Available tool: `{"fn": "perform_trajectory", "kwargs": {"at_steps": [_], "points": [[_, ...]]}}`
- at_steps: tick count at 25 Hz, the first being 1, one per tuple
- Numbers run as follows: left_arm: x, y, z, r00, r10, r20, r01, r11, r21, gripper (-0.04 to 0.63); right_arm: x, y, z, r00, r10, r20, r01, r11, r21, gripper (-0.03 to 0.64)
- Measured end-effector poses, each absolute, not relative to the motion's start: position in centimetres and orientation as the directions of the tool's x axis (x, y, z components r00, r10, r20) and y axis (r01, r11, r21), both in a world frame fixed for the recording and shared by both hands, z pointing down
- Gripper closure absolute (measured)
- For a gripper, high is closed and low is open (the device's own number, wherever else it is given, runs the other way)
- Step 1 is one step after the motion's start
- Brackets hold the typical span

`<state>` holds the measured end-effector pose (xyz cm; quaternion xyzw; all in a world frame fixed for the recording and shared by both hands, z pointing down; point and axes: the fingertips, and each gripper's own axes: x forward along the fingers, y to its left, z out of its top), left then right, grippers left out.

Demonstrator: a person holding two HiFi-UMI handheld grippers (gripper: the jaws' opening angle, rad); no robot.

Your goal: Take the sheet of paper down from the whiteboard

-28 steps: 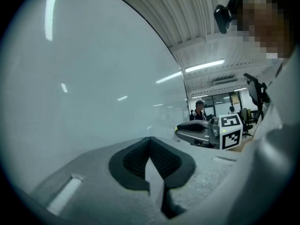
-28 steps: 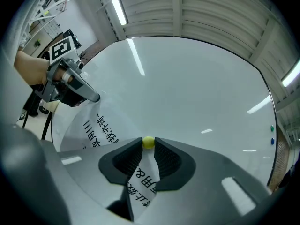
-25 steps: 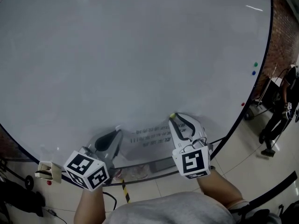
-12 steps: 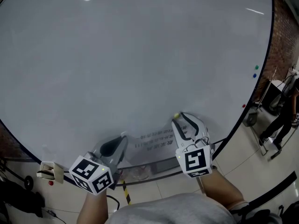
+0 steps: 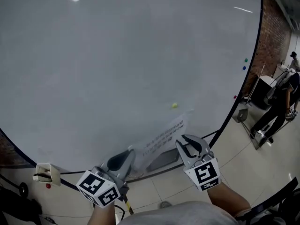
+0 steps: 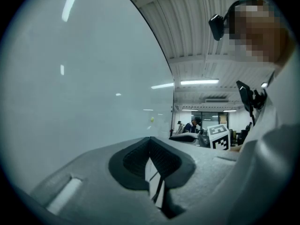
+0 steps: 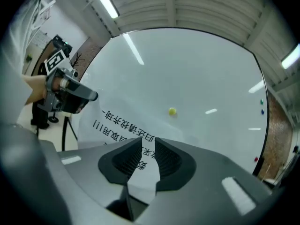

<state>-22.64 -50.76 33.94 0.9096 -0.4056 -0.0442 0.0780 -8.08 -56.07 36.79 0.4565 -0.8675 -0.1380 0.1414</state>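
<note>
The sheet of paper (image 5: 161, 138) with printed lines hangs loose in front of the whiteboard's (image 5: 117, 55) lower edge, below a yellow magnet (image 5: 174, 105) that sits on the board. My left gripper (image 5: 125, 156) is shut on the sheet's left edge; a white sliver of it shows between the jaws in the left gripper view (image 6: 152, 184). My right gripper (image 5: 186, 140) is at the sheet's right side, its jaws opening. In the right gripper view the paper (image 7: 119, 128) shows through the gap, and the pads of the right gripper (image 7: 147, 143) do not press on it.
Green (image 5: 245, 60), blue (image 5: 243, 68) and red (image 5: 235, 97) magnets dot the board's right edge. A person (image 5: 281, 102) stands by a cart at the right. The board's tray (image 5: 161, 159) runs below the sheet. A small box (image 5: 45, 172) hangs at the lower left.
Both grippers have dropped down and back from the board with the sheet. The yellow magnet, earlier at the right gripper's tip, stays on the board above the paper. The right jaws have widened.
</note>
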Motion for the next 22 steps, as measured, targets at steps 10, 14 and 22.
{"fn": "perform_trajectory", "kwargs": {"at_steps": [10,14,22], "points": [[-17.9,-43.3,36.8,0.712,-0.699,0.073,-0.702,-0.702,0.123,0.592,-7.7,-46.4,39.3,-0.679,-0.697,0.23,-0.7,0.709,0.081,0.615],[-15.5,-39.1,36.6,0.706,-0.704,0.078,-0.708,-0.696,0.121,0.592,-6.2,-41.3,38.5,-0.748,-0.63,0.209,-0.646,0.763,-0.011,0.615],[-6.4,-23.8,39.2,0.684,-0.722,0.102,-0.729,-0.673,0.129,0.592,2.5,-24.9,42.6,-0.782,-0.567,0.26,-0.596,0.802,-0.044,0.615]]}}
